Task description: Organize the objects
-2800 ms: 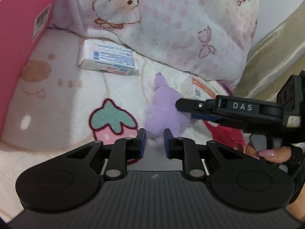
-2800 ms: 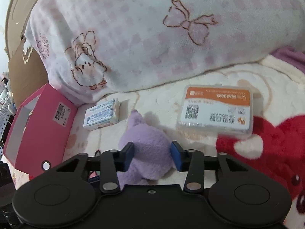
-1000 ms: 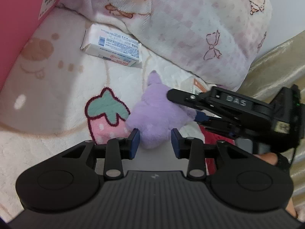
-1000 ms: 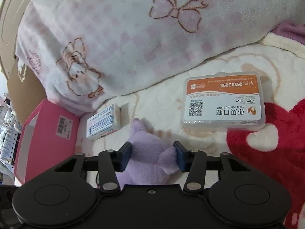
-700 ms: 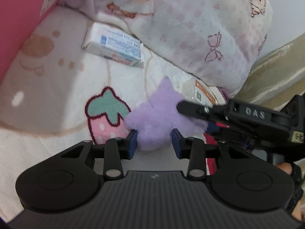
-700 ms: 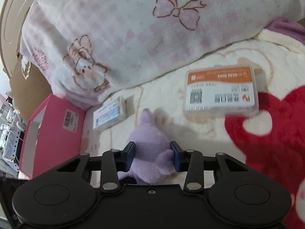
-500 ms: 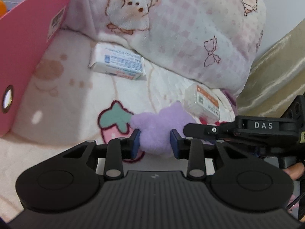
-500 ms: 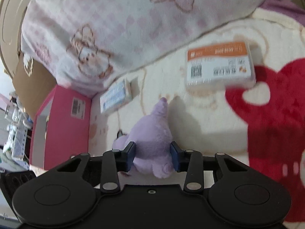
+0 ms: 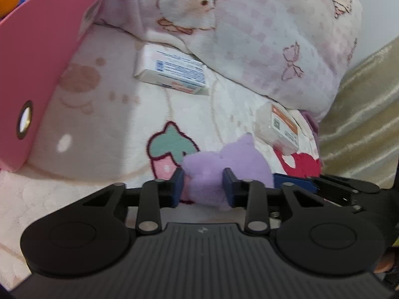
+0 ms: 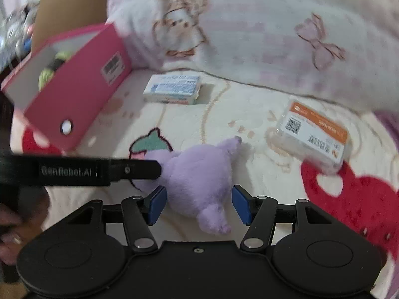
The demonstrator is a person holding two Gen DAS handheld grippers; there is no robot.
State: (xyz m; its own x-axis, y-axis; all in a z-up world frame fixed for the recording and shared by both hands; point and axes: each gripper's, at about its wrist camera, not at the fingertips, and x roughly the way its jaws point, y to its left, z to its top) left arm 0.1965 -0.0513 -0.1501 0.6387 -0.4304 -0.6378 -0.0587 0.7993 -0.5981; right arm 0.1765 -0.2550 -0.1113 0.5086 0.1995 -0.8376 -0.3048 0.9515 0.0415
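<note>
Right wrist view: my left tool (image 10: 159,172) clamps one purple plush toy (image 10: 199,174); my right tool (image 10: 199,205), just opening, straddles it untouched; two packets lie nearby.

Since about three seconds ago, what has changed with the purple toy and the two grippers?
The toy has passed from right to left. The right gripper, which gripped it earlier, has just been opening; its pads stand clear of the plush. The left gripper has just been closing and now pinches the toy, turned to lie nearer the strawberry print. The pink box, white carton and orange-labelled case stayed put.
</note>
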